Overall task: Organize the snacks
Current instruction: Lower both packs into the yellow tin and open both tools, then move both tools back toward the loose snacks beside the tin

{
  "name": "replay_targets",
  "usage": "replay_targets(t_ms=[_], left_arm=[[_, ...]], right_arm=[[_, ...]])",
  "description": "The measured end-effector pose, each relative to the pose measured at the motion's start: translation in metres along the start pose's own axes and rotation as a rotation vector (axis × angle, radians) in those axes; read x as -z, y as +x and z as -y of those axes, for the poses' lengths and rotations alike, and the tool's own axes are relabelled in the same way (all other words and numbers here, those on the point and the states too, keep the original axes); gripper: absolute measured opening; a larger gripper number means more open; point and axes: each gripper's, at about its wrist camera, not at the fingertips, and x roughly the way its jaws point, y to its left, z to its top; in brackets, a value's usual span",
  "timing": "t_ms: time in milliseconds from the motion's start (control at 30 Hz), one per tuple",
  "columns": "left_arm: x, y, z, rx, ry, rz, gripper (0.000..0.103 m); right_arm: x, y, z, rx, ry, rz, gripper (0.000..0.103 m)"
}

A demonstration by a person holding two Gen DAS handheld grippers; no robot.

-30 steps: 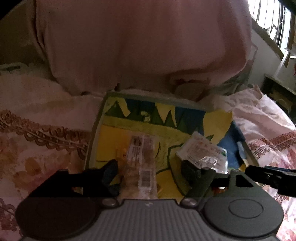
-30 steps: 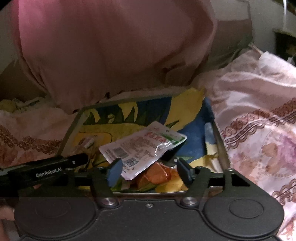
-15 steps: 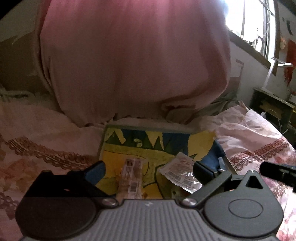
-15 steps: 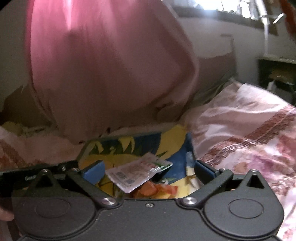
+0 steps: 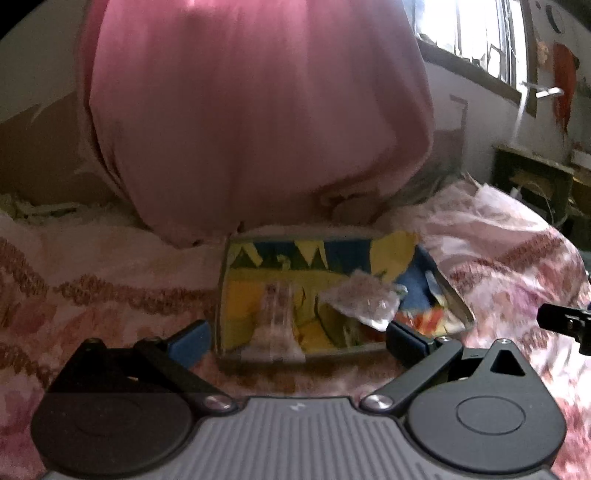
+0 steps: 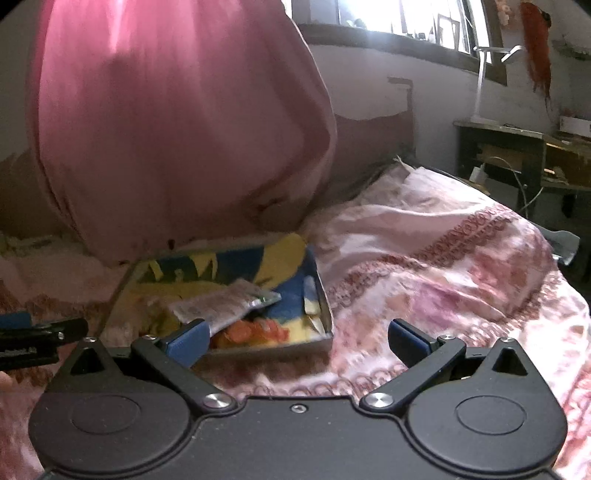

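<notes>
A shallow tray [image 5: 295,356] with a yellow, blue and green picture lies on the bed; it also shows in the right wrist view [image 6: 325,314]. In it lie a clear long snack pack [image 5: 275,314], a white foil pouch [image 5: 364,302] [image 6: 221,304] and an orange snack [image 6: 255,330]. My left gripper [image 5: 297,338] is open and empty, just before the tray's near rim. My right gripper [image 6: 297,334] is open and empty, near the tray's right corner.
A person in a pink garment [image 5: 258,110] sits right behind the tray. Pink patterned bedding [image 6: 443,266] spreads all around. A dark desk [image 6: 517,147] and a window [image 6: 388,18] stand at the far right.
Both grippers have opened wide and pulled back and up from the tray. The long pack and the white pouch now lie released in the tray.
</notes>
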Motion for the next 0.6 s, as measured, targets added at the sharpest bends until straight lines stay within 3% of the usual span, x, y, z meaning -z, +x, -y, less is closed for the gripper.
replay_targets(t_ms=[367,600], left_arm=[[0.031,-0.038,0.013,-0.009,0.081,-0.033,0.103],[0.051,-0.062,0.013,0.045,0.085,-0.066,0.103]], right_arm=[[0.027,-0.037,-0.002,-0.011,-0.049,-0.034,0.103],[0.047,-0.057,-0.007,-0.031,-0.095,-0.053,0.102]])
